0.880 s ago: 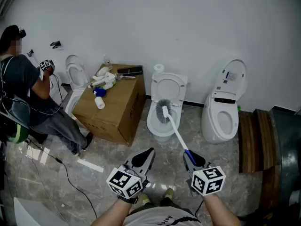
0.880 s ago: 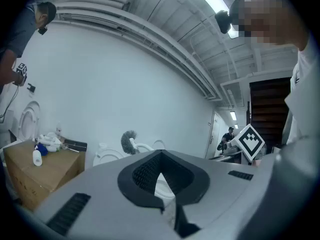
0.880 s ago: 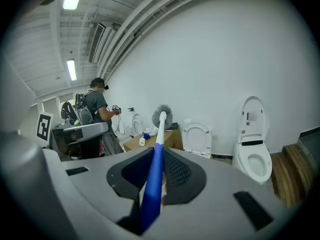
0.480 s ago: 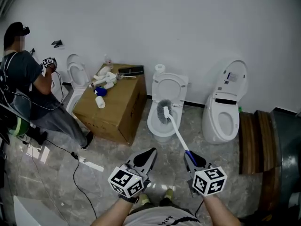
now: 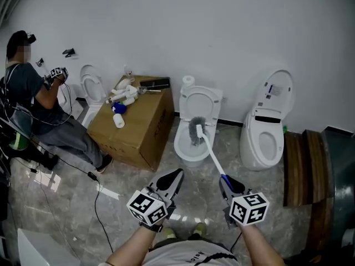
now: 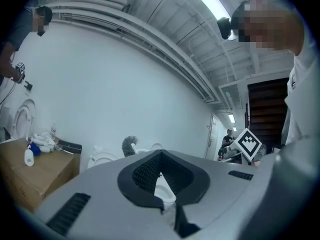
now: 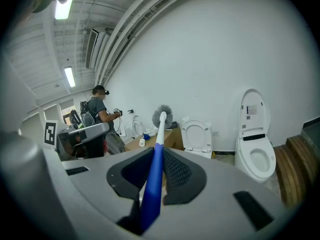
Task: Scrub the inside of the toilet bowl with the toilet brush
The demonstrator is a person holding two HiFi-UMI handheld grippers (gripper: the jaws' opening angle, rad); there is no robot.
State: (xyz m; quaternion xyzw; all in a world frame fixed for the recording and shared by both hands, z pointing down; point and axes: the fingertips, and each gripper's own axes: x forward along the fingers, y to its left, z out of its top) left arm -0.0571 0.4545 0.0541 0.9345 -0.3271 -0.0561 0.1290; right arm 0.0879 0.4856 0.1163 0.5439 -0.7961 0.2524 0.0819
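A white toilet (image 5: 186, 148) stands against the back wall with its lid up. The toilet brush has a grey bristle head (image 5: 194, 131) and a white shaft that turns blue at the grip (image 5: 224, 179). My right gripper (image 5: 228, 185) is shut on that blue grip, and the head hangs over the bowl; contact cannot be told. In the right gripper view the handle runs out between the jaws (image 7: 157, 149) to the bristles (image 7: 162, 115), left of the toilet lid (image 7: 196, 133). My left gripper (image 5: 170, 180) is shut and empty, low and left of the toilet. Its own view (image 6: 159, 154) shows the brush head (image 6: 129, 145).
A cardboard box (image 5: 136, 129) with several bottles on top stands left of the toilet. A second toilet (image 5: 265, 132) is at the right, beside wooden steps (image 5: 302, 165). A third toilet (image 5: 89, 90) and a person (image 5: 33, 104) are far left. A cable (image 5: 94, 190) lies on the floor.
The brush head has shifted slightly right over the bowl. Both grippers sit a little lower in view. The person at the far left has straightened up and the floor cable has moved.
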